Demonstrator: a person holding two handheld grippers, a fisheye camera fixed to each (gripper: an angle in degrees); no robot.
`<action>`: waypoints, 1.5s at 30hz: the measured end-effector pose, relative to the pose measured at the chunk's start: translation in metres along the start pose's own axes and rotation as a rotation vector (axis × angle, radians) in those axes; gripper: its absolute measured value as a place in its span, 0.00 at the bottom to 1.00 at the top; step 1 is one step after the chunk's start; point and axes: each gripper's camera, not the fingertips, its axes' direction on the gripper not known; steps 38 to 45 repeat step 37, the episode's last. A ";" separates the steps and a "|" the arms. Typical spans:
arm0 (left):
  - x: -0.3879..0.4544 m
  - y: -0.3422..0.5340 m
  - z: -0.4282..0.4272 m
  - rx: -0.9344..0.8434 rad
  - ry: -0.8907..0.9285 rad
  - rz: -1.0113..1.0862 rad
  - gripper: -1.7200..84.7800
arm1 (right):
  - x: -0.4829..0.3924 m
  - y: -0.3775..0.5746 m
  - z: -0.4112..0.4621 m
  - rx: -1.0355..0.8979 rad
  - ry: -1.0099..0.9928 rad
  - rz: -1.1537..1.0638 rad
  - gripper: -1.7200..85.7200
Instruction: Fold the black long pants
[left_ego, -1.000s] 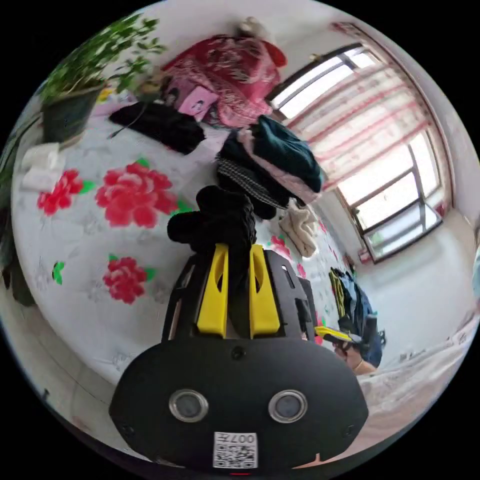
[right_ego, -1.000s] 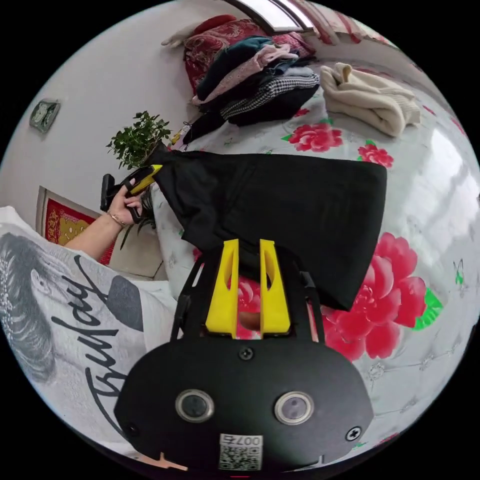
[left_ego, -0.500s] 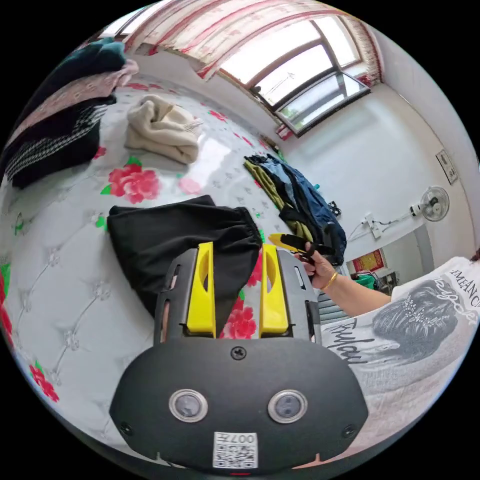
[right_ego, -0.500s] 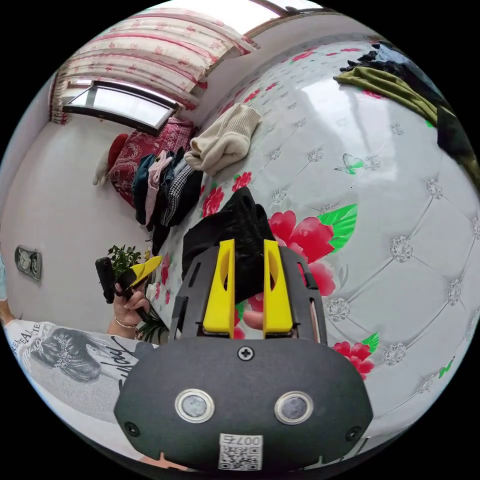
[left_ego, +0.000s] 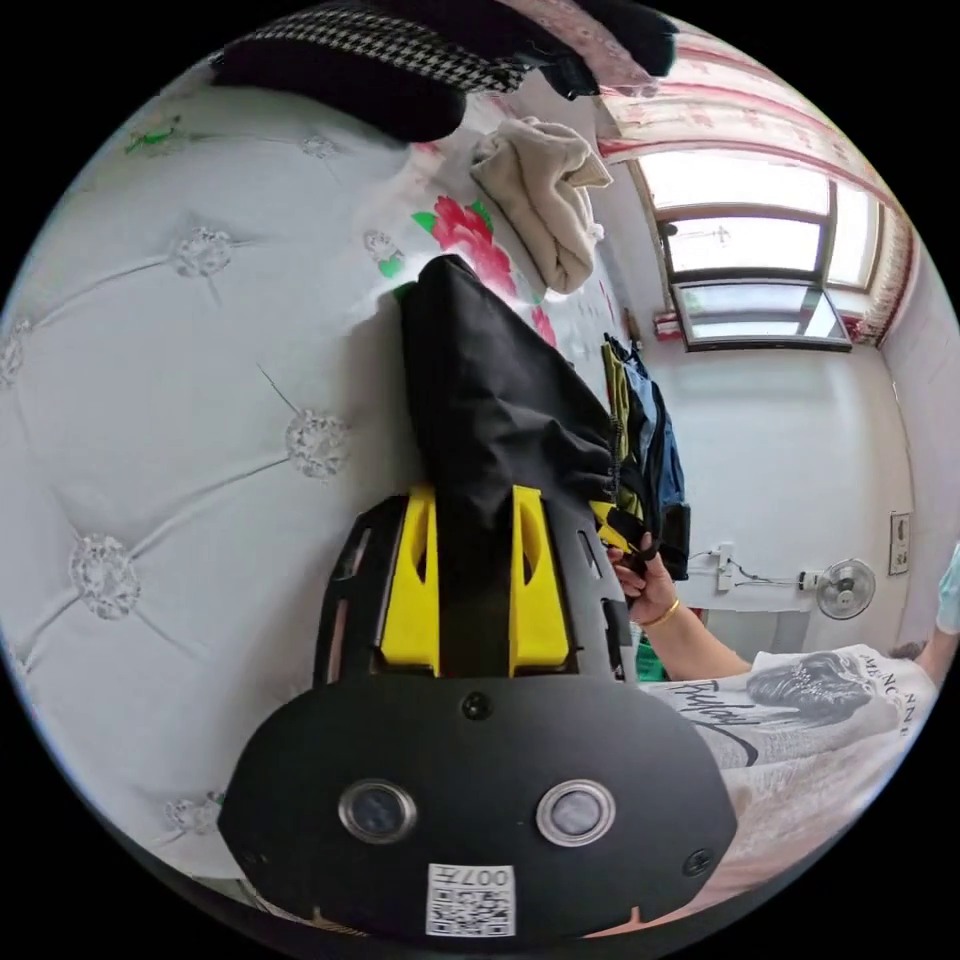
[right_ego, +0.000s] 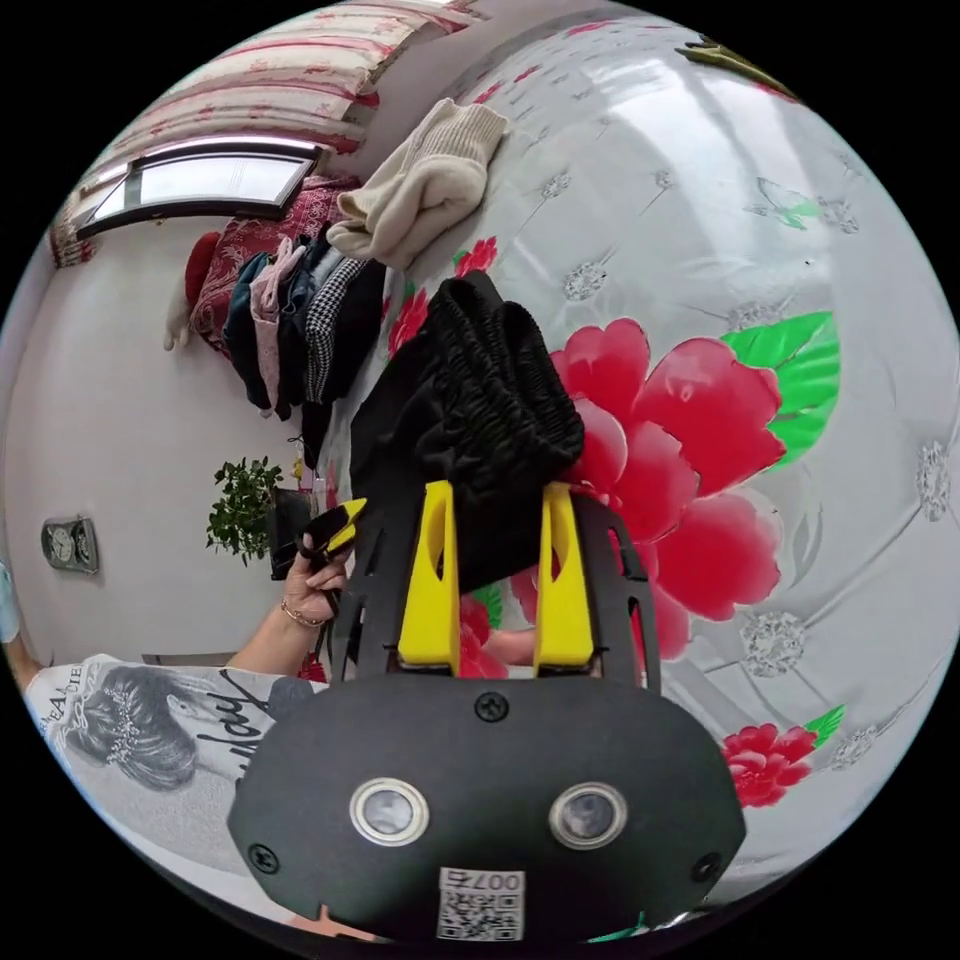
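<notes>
The black pants (right_ego: 470, 400) were stretched wide between the two hands a second ago; now they are gathered into a narrow bundle that seems to rest on the flowered bed cover (right_ego: 760, 250), on the near side of the cream sweater (right_ego: 425, 185). The left gripper (left_ego: 475, 510) holds one end of the bundle with its jaws closed on the cloth, and the right gripper (right_ego: 495, 500) pinches the elastic waist in the same way. I think one fold was just made, and laying it flat comes next.
</notes>
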 end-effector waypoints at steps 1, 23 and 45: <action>-0.002 0.000 0.002 0.002 0.015 -0.004 0.08 | -0.001 -0.004 0.002 -0.021 0.016 0.002 0.11; 0.137 -0.187 0.048 0.548 -0.121 0.338 0.07 | -0.288 -0.342 -0.063 0.257 0.252 -0.742 0.11; -0.007 -0.012 0.139 0.027 -0.509 0.563 0.09 | -0.070 -0.141 0.080 0.100 0.471 -0.237 0.13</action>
